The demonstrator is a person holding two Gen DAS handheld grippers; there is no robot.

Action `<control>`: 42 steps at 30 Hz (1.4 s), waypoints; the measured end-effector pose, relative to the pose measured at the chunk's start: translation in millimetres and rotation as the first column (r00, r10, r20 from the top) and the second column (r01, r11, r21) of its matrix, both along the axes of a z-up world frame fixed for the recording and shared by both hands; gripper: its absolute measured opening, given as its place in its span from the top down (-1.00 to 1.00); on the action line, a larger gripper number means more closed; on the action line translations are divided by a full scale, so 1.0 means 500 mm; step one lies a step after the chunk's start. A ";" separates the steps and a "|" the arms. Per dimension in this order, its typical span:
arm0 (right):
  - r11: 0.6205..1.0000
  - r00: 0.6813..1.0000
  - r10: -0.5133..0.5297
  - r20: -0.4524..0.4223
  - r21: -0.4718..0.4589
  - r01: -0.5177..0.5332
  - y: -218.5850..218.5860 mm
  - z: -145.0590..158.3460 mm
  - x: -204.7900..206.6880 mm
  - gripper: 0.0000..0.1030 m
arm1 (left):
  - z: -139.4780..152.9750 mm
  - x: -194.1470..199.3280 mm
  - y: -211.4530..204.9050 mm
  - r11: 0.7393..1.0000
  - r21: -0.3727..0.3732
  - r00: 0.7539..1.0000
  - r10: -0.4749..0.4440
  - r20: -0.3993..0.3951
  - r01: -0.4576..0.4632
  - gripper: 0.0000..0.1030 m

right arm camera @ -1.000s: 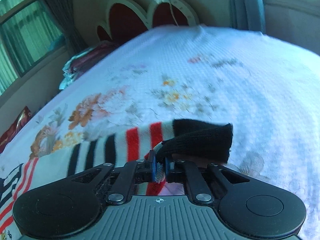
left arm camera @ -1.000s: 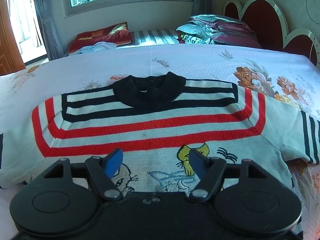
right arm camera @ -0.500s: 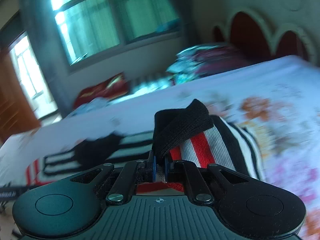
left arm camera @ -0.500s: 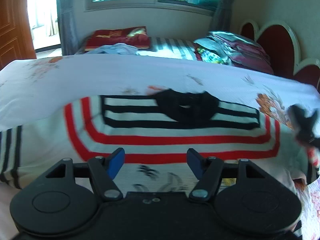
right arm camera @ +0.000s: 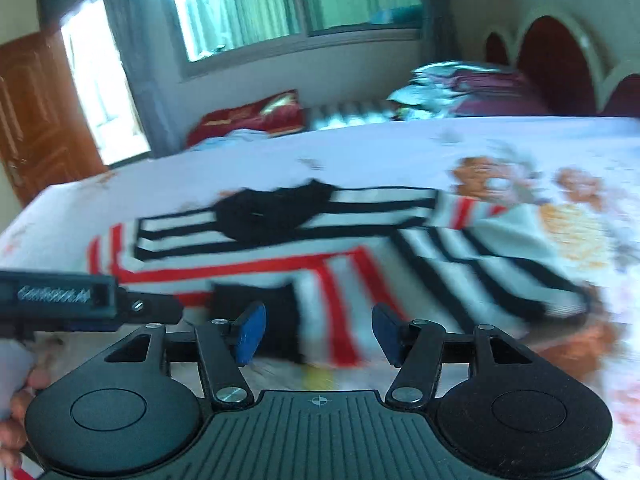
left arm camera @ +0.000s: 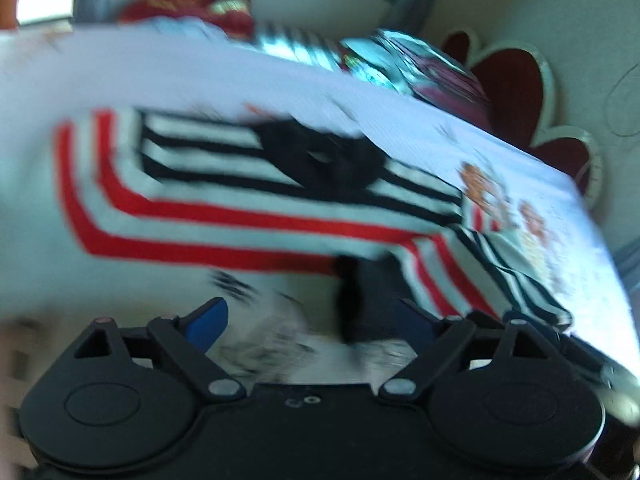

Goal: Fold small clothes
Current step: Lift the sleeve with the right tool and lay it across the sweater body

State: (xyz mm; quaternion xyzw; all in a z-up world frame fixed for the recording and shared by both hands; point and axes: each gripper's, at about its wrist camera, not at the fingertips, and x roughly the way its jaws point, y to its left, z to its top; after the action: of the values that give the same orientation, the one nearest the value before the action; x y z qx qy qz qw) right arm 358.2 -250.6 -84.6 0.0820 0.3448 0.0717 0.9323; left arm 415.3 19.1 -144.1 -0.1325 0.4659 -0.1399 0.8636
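Observation:
A small white sweater (left arm camera: 248,216) with red and black stripes and a black collar (left arm camera: 320,160) lies flat on the bed. It also shows in the right wrist view (right arm camera: 256,256). Its right sleeve (right arm camera: 472,268) is folded across the chest, and the black cuff (right arm camera: 256,308) lies just ahead of my right gripper (right arm camera: 318,334), which is open and empty above it. My left gripper (left arm camera: 316,322) is open and empty over the sweater's lower front. It shows in the right wrist view (right arm camera: 80,300) at the left. Both views are blurred.
The bed has a white floral sheet (right arm camera: 560,152). Folded clothes (right arm camera: 468,84) and a red pillow (right arm camera: 248,116) lie at the far side. A red headboard (left arm camera: 516,80) is at the right, a window (right arm camera: 280,4) and a wooden door (right arm camera: 36,120) behind.
My right gripper carried the sleeve cuff across onto the sweater's chest, then opened and let it go. My left gripper stayed open and shifted its view to the left.

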 end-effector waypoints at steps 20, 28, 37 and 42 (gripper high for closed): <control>0.974 0.968 -0.227 -0.104 -0.043 0.223 -0.190 -0.053 -0.015 -0.12 | 0.029 0.046 -0.023 0.994 -0.106 0.988 0.044 0.148 -0.028 0.89; 0.978 0.975 -0.199 -0.102 -0.082 0.191 -0.152 -0.066 0.022 0.69 | 0.015 0.057 0.097 0.988 -0.004 0.978 0.153 0.141 -0.154 0.89; 0.984 0.980 -0.150 -0.130 -0.113 0.136 -0.166 -0.056 -0.008 0.62 | -0.052 0.058 0.088 0.983 0.081 0.984 0.157 0.089 -0.164 0.68; 0.985 0.983 -0.170 -0.070 -0.051 0.167 -0.198 -0.010 -0.024 0.18 | 0.001 0.040 0.095 0.968 0.088 0.960 0.216 0.181 -0.234 0.24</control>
State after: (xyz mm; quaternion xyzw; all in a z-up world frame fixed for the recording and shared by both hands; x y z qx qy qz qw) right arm 346.3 -349.5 -89.7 0.0923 0.3723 -0.0184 0.9233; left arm 435.5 66.8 -143.6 -0.1252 0.3795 -0.0261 0.9163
